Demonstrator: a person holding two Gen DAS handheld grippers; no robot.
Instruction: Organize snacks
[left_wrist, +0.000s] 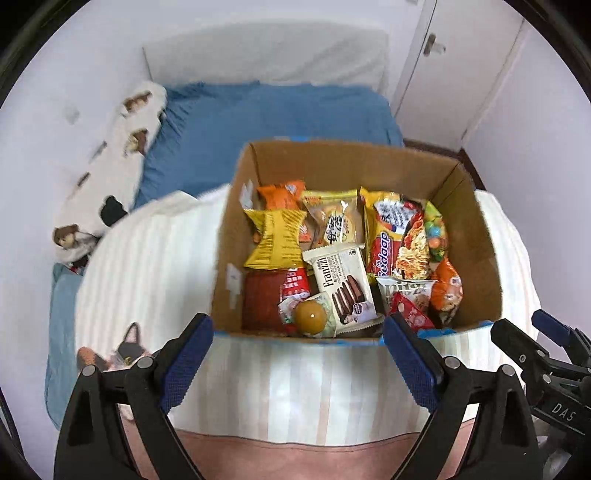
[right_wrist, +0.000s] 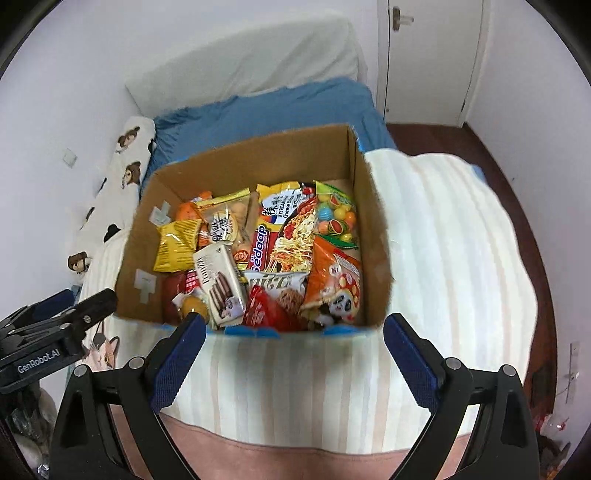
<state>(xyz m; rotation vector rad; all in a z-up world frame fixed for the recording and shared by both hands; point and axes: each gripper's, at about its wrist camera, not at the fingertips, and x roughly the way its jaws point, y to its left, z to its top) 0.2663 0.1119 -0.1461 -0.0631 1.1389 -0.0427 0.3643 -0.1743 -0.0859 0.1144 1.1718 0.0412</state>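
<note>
A bed with a blue sheet (left_wrist: 266, 122) fills the back of both views, and a cream striped blanket (left_wrist: 155, 258) lies over its near part. A long white pillow with brown animal prints (left_wrist: 122, 155) lies along the left wall.

On the striped blanket stands an open brown cardboard box (left_wrist: 480, 236), and all the snacks are inside it. In the box, a red and yellow instant noodle pack (left_wrist: 391, 236) lies right of the middle, with a clear bag of coloured candy balls (left_wrist: 436, 232) just beside it on the right. A yellow crinkled snack bag (left_wrist: 275, 240) lies at the left side. A white biscuit pack with chocolate sandwich cookies printed on it (left_wrist: 343, 291) lies in the middle near the front wall. An orange snack bag (left_wrist: 447, 288) lies at the right front corner. A small round brown ball-shaped snack (left_wrist: 310, 314) lies beside the white biscuit pack, touching the front wall.

The left tongs (left_wrist: 297, 363) hang in front of the box with the blue pads wide apart, grasping nothing. The right tongs (right_wrist: 293, 362) are also spread wide and empty, before the front wall of the box.
</note>
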